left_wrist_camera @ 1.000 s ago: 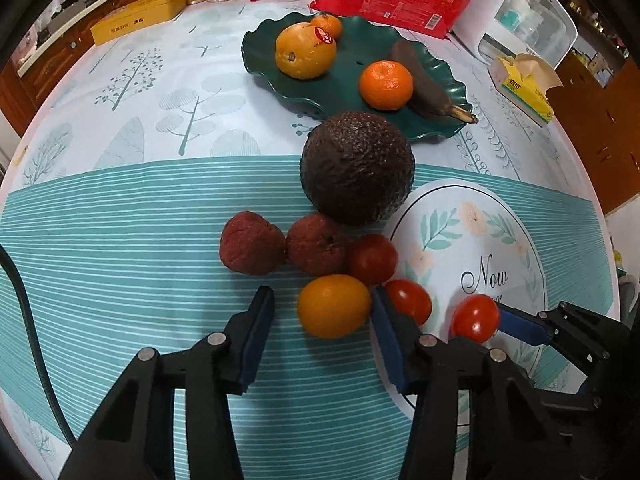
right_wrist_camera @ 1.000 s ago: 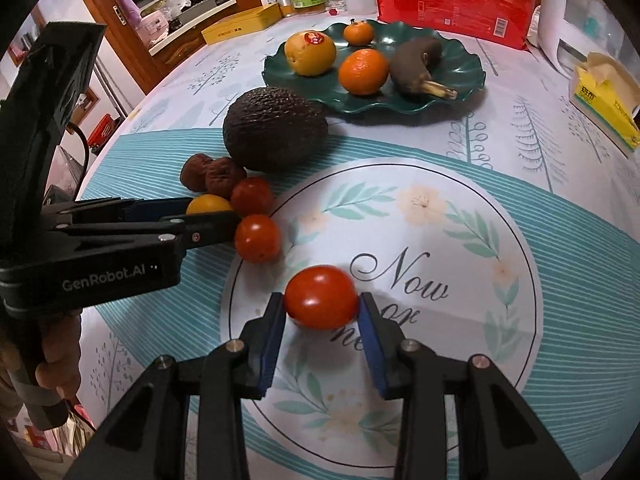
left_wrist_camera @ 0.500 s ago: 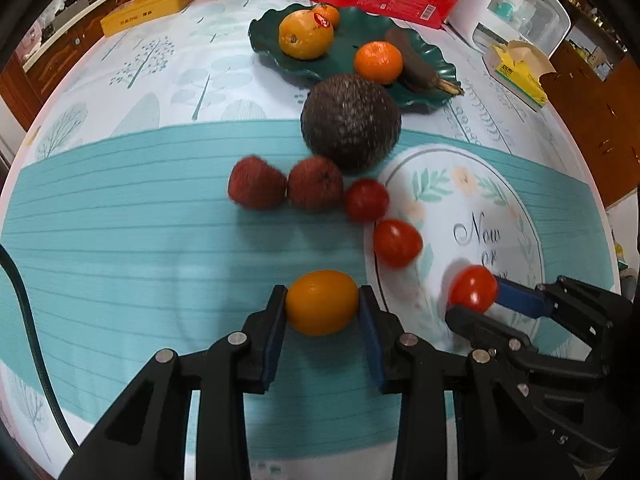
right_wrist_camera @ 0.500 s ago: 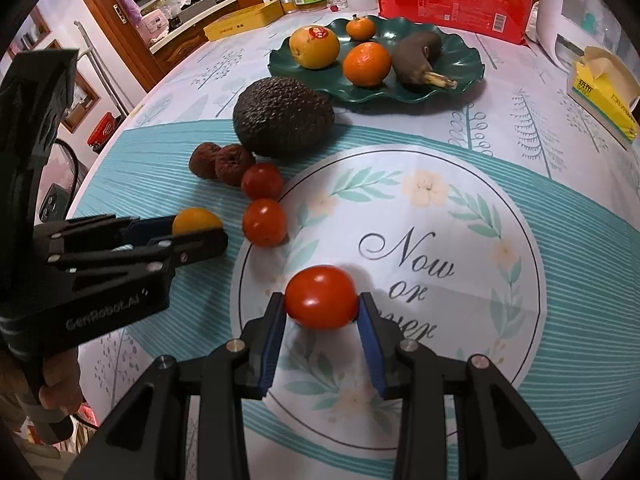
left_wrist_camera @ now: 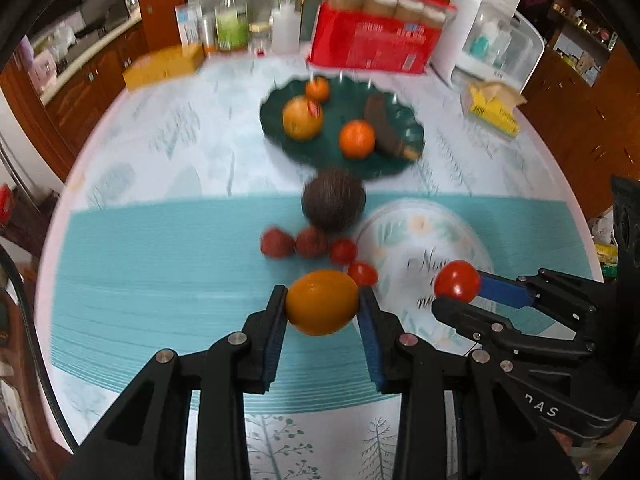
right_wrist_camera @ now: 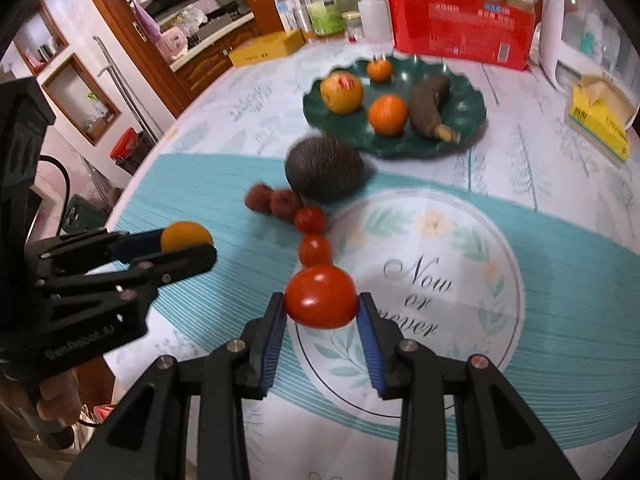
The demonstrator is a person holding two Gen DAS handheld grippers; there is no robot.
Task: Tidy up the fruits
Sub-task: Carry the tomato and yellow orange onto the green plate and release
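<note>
My left gripper (left_wrist_camera: pixel 322 306) is shut on a small orange kumquat (left_wrist_camera: pixel 322 302) and holds it above the table; it also shows in the right wrist view (right_wrist_camera: pixel 186 236). My right gripper (right_wrist_camera: pixel 322 306) is shut on a red tomato (right_wrist_camera: pixel 320 296), also lifted; it shows in the left wrist view (left_wrist_camera: pixel 457 281). On the table lie an avocado (right_wrist_camera: pixel 324 168), two lychees (right_wrist_camera: pixel 274 200) and two small tomatoes (right_wrist_camera: pixel 314 236). The green plate (right_wrist_camera: pixel 468 120) behind holds oranges and a dark banana (right_wrist_camera: pixel 430 106).
A red package (right_wrist_camera: pixel 460 28), bottles (right_wrist_camera: pixel 324 10), a yellow box (right_wrist_camera: pixel 266 48) and a white appliance (right_wrist_camera: pixel 576 40) stand at the table's far edge. A yellow tissue box (right_wrist_camera: pixel 598 120) lies right of the plate. The table is round with a teal runner (right_wrist_camera: pixel 560 280).
Both grippers have risen and pulled back from the fruit row, each carrying its fruit. One second ago the left gripper was open around the kumquat; it has since closed on it.
</note>
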